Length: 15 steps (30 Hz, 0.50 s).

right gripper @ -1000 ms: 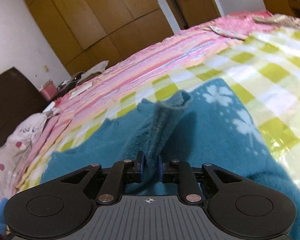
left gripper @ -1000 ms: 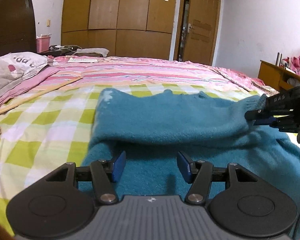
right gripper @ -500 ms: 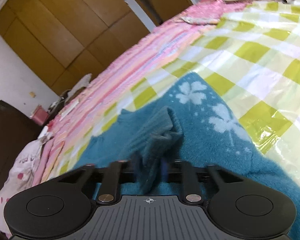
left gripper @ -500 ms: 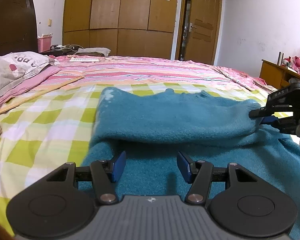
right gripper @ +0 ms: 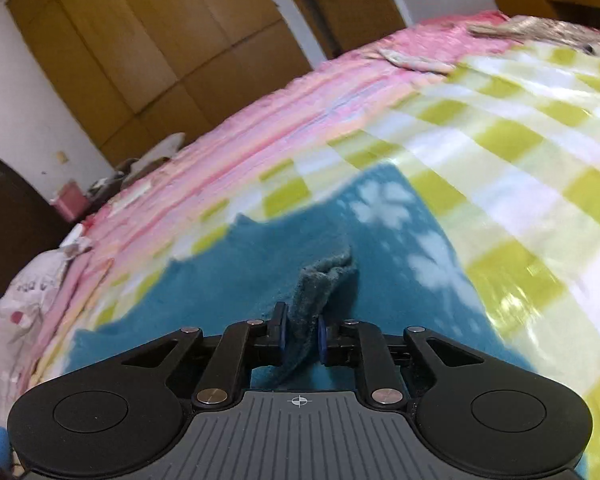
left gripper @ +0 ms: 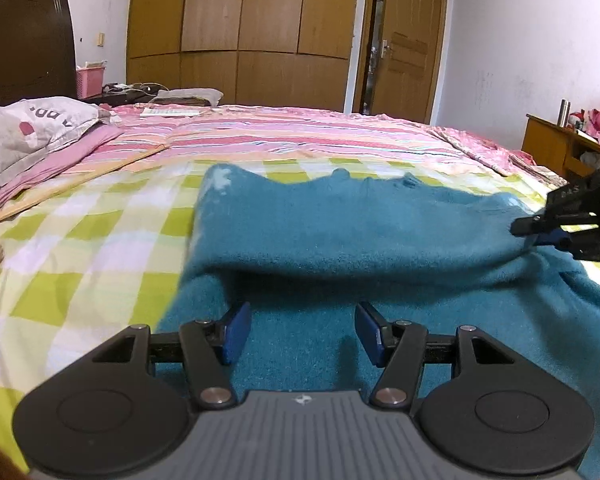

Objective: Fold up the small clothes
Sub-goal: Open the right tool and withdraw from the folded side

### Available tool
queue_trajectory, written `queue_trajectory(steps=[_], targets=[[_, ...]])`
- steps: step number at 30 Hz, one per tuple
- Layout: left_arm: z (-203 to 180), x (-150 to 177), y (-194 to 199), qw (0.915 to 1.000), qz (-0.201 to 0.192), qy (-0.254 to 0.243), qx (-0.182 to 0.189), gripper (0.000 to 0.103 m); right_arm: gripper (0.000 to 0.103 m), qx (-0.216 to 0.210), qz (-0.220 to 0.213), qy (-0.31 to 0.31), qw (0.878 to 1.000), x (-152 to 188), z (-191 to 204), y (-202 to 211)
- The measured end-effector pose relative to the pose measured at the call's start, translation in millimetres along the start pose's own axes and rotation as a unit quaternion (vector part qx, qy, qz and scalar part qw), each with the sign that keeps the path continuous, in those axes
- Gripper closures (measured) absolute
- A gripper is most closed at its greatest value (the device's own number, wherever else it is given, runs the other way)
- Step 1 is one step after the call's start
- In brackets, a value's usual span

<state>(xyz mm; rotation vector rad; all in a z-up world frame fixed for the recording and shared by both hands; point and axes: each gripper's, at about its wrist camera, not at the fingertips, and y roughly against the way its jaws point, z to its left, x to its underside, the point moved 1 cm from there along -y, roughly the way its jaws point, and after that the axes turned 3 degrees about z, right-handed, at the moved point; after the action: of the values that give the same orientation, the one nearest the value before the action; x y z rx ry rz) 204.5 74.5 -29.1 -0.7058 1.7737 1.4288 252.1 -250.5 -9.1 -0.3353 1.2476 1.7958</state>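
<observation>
A teal fleece garment (left gripper: 352, 236) with pale flower prints lies on the green checked bedsheet (left gripper: 80, 248), one part folded over the rest. My left gripper (left gripper: 302, 332) is open and empty, low over the garment's near part. My right gripper (right gripper: 300, 334) is shut on a ribbed cuff or edge of the garment (right gripper: 324, 280) and holds it just above the spread teal fabric (right gripper: 220, 280). It also shows at the right edge of the left wrist view (left gripper: 540, 228), pulling the folded layer to the right.
A grey pillow (left gripper: 24, 136) lies at the bed's left, over a pink striped sheet (left gripper: 300, 136). Wooden wardrobes (left gripper: 240, 32) and a door (left gripper: 408, 40) stand behind. A wooden table (left gripper: 560, 148) with clutter is at the right.
My right gripper has carried the gripped edge further right and lower, stretching the folded layer flatter over the garment. My left gripper has stayed open and in place.
</observation>
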Motion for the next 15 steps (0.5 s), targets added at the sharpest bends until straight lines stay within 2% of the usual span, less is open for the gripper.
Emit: queue_trajectory(steps=[4, 9, 12, 15], targets=[[-0.2, -4.5, 13.5, 0.9998, -0.016, 0.005, 0.006, 0.041, 0.081, -0.001, -0.02, 0.006, 1.0, -1.9, 1.2, 17.7], [11.1, -18.0, 43.1, 0.998, -0.055, 0.023, -0.021, 0.039, 0.08, 0.012, -0.067, 0.045, 0.997, -13.9, 4.4, 42.8], [25.7, -13.4, 50.2, 0.9968, -0.042, 0.047, -0.049, 0.037, 0.08, 0.004, -0.078, 0.076, 0.994, -17.6, 12.7, 45.9], [30.4, -2.4, 43.6, 0.996, -0.012, 0.052, -0.072, 0.037, 0.08, -0.007, -0.056, 0.098, 0.994, -12.5, 16.9, 35.6]])
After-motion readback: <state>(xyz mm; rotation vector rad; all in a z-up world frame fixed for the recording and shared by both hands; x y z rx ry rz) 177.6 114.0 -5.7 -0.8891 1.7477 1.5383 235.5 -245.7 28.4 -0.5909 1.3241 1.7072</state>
